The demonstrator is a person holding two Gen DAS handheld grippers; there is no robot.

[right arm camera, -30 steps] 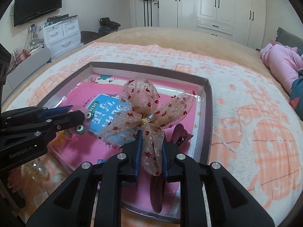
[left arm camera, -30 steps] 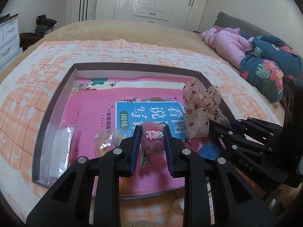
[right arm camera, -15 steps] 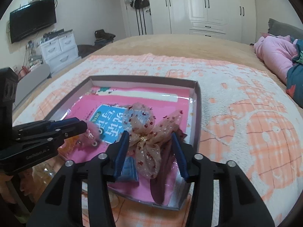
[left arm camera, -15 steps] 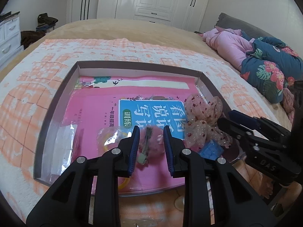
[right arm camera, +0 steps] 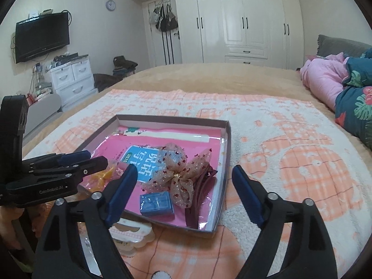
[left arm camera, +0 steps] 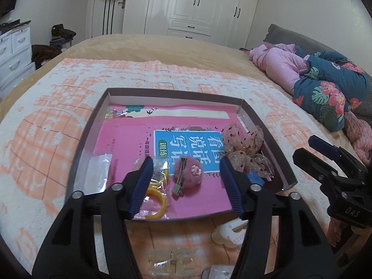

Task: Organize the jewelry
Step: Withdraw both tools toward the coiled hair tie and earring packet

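The left gripper (left arm camera: 186, 181) is hanging over the near edge of a shallow cardboard tray (left arm camera: 89, 137) with its jaws released, having just been opening, and nothing is being pinched between its blue pads (left arm camera: 141, 183). Lying loose on the tray floor between them is a fuzzy pink pom-pom hair clip (left arm camera: 189, 174), its metal clasp turned up toward the camera and touching neither pad. Just left of it a yellow ring-shaped piece in a clear plastic bag (left arm camera: 154, 197) is resting partly under the left pad. The right gripper (right arm camera: 183, 190) is also standing wide apart, its jaws having just been opening, and it is grasping nothing. The sheer beige bow with red specks (right arm camera: 180, 174) is lying in the tray's right-hand part, beyond the gap between the right gripper's fingers, sitting on top of a dark red hair clip (right arm camera: 202, 190) beside the tray's right wall. A small blue box (right arm camera: 157, 203) is sitting just in front of the bow, near the tray's front wall. A pink book with a blue title panel (left arm camera: 186, 144) is lining the tray floor. The tray is resting on an orange-and-white blanket (right arm camera: 290, 162) spread across a bed, and a pale, scalloped card or packet (right arm camera: 130, 232), only partly visible, is lying on the blanket just outside the tray's front edge.
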